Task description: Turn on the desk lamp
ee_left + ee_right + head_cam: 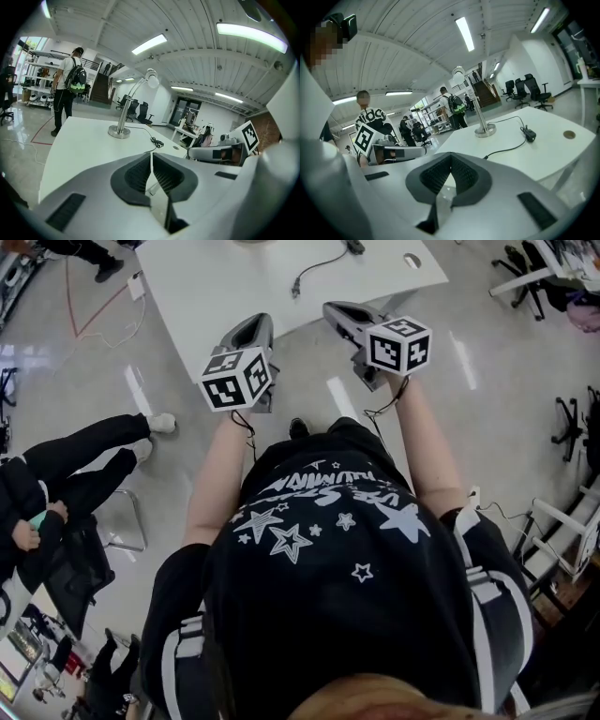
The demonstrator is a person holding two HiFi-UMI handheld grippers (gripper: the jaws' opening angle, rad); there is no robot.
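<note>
a: where does the chrome-stemmed desk lamp with the round base and white head [124,110] stand?

b: toward the far side of the white bench [216,287], well apart from both grippers. its thin black cord [506,149] trails across the top, and a small dark block [528,133] on it lies to the right of the base. that block is probably the switch.

a: is the lamp lit?

b: the views don't settle it; the head looks pale under the ceiling strips either way. so the scene fits a person about to reach in as well as one drawing off after the press.

a: and the fingers?

b: the left gripper [151,154] has its fingers pressed together on nothing, and the right gripper [451,158] the same. both hang off the near edge of the bench, pointing toward it.

a: what would a good press take?

b: closed fingers make a blunt tip, which suits a small button. the block looks light and loose on the cord, so it could skid. one gripper pinning it while the other pushes straight down would likely serve best.
</note>
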